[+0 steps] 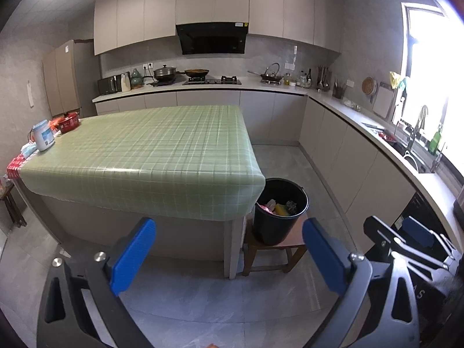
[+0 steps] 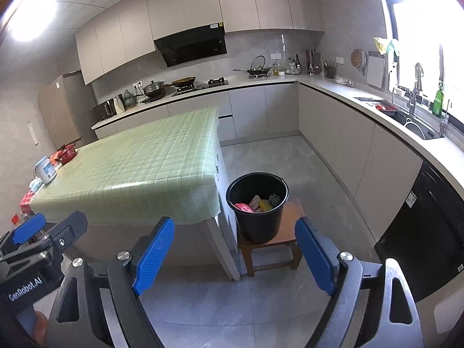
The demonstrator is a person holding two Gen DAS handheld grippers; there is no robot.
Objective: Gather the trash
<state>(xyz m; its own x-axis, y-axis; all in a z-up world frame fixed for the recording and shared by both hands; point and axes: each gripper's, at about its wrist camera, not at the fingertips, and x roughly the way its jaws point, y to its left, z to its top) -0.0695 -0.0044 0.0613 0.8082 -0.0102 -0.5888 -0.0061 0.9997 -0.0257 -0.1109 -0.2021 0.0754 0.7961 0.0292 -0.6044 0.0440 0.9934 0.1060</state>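
**Both grippers hanging open, trash sitting in the bucket**

Closest thing in view is the left gripper [image 1: 229,256], blue pads spread wide with nothing but grey floor tile between them. The right gripper [image 2: 235,256] is right alongside it, jaws also apart and empty, just a touch narrower. Both are held in the air in front of the table, well back from everything, angled down a bit.

Past them there's a black bucket [image 2: 257,220] standing on a small wooden stool [image 2: 291,217], just to the right of the near right corner of the table [image 1: 139,156]. The trash [image 2: 258,203] is inside the bucket: something pink, something yellow, a pale bit and a dark crumpled lump. Can't really tell what each piece is.

The table has a green checked cloth and its top is mostly bare. Over at the far left edge there's a white jar [image 1: 43,135], a red pot [image 1: 68,121] behind it and some red packets [image 1: 16,166] hanging at the corner.

Farther back is the kitchen counter with pans on the stove [image 1: 211,80], and a sink [image 2: 417,124] along the right wall under the window.
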